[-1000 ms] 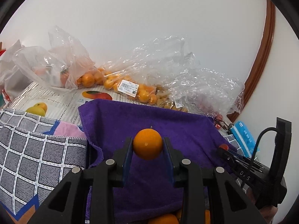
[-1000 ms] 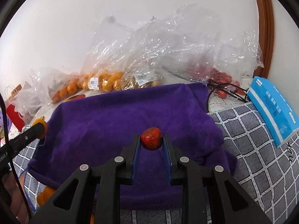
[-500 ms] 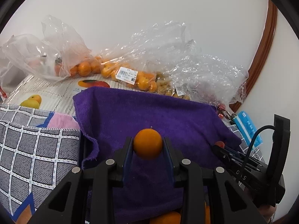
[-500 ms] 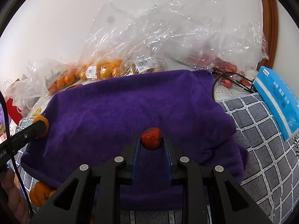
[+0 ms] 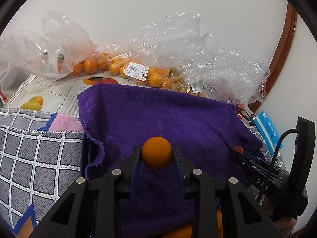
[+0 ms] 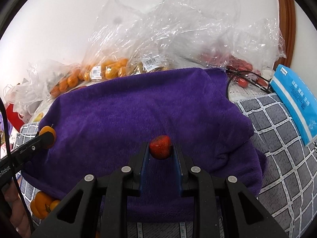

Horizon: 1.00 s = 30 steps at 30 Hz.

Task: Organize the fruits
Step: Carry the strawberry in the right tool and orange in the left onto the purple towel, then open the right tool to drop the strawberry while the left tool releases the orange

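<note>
Currently: left tongs [image 5: 156,154] clamped on orange [image 5: 156,152]; right tongs [image 6: 160,148] clamped on strawberry [image 6: 160,147]; both over purple towel [image 6: 138,111].

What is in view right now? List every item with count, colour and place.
orange fruit: one, orange, clamped in the left gripper above the towel
red fruit: one, red, speckled, clamped in the right gripper above the towel
purple towel: one, purple, spread across the middle
plastic bags: several, clear, along the wall, holding orange and red fruit
checked cloth: grey and white, under and beside the towel
blue pack: one, blue and white, far right
loose orange fruit: a few, orange, by the towel's near left edge
left gripper: black, shut on the orange fruit
right gripper: black, shut on the red fruit
</note>
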Available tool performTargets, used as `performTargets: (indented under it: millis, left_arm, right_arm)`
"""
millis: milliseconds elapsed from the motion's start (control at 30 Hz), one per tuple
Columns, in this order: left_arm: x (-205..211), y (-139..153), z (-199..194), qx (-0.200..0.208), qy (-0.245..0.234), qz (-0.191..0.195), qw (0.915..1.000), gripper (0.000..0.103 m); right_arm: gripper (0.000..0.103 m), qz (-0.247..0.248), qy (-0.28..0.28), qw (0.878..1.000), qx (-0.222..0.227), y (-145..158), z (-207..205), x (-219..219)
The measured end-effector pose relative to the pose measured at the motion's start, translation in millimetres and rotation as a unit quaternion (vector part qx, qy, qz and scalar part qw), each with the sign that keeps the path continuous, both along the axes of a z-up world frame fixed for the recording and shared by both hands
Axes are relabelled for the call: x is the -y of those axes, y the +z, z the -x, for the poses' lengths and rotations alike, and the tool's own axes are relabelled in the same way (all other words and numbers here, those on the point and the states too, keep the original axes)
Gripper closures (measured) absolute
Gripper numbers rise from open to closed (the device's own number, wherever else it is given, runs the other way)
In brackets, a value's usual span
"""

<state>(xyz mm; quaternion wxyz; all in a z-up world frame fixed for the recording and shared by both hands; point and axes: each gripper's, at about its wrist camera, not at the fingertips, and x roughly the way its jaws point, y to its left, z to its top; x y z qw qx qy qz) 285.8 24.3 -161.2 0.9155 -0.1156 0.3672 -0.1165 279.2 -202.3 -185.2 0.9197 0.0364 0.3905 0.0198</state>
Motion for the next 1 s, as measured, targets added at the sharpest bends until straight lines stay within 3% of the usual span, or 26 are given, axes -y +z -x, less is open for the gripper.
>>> performTargets:
  millis: [1000]
  left_arm:
    - [3.2, -10.6, -7.3, -0.025, -0.002, -0.018, 0.9995, 0.073]
  right_arm:
    - [0.073, 0.012, 0.006, 1.000, -0.009, -3.3, -2.6, -3.4]
